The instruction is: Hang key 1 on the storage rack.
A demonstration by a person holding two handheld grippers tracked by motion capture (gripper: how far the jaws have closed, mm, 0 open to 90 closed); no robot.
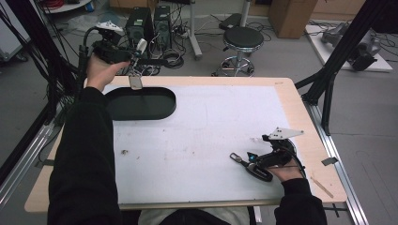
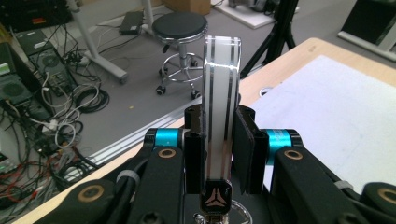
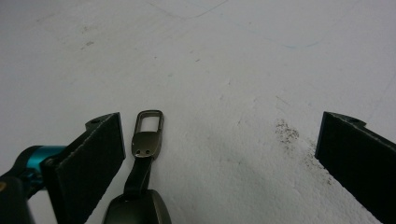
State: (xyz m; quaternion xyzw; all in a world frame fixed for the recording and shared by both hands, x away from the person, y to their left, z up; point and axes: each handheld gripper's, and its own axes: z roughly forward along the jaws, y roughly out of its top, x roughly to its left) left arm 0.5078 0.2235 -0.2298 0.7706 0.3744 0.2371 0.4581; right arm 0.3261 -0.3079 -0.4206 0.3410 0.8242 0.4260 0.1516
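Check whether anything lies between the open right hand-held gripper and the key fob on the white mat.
Nothing visible does. The key fob lies on the bare white mat, just inside one jaw of the right hand-held gripper, with its metal clip pointing away. The jaws stand wide open, and only faint dirt specks mark the mat between them.

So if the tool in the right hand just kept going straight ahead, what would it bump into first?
Probably nothing soon. The right tool has open jaws pointing low across the bare white mat. The key fob lies just inside its left jaw, so that might get nudged; depth is hard to judge.
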